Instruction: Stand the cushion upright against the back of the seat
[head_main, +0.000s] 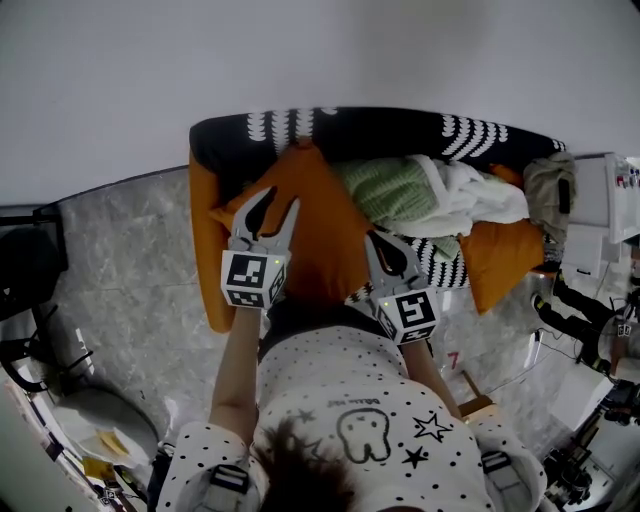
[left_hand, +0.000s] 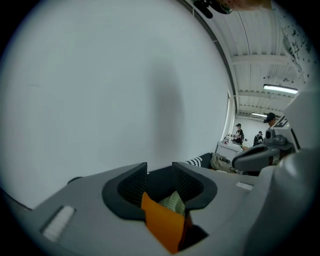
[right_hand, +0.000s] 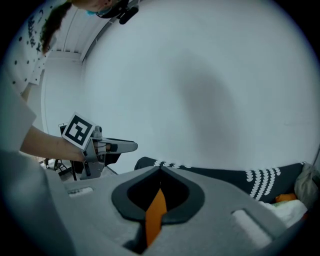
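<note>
The orange cushion (head_main: 322, 232) stands tilted on the seat, its top corner against the black, white-patterned seat back (head_main: 380, 130). My left gripper (head_main: 280, 198) is open over the cushion's upper left part. In the left gripper view a cushion corner (left_hand: 162, 220) shows between the spread jaws of that gripper (left_hand: 160, 167), and the pads do not press on it. My right gripper (head_main: 385, 240) is at the cushion's right edge. In the right gripper view its tips (right_hand: 160, 170) meet and a strip of orange cushion (right_hand: 154, 215) sits between the jaws.
A green knitted blanket (head_main: 395, 190) and white cloth (head_main: 470, 195) are piled on the seat to the right, with a second orange cushion (head_main: 505, 260) beyond. A white wall rises behind the seat. Black equipment (head_main: 30, 265) stands left; clutter (head_main: 600, 330) lies right.
</note>
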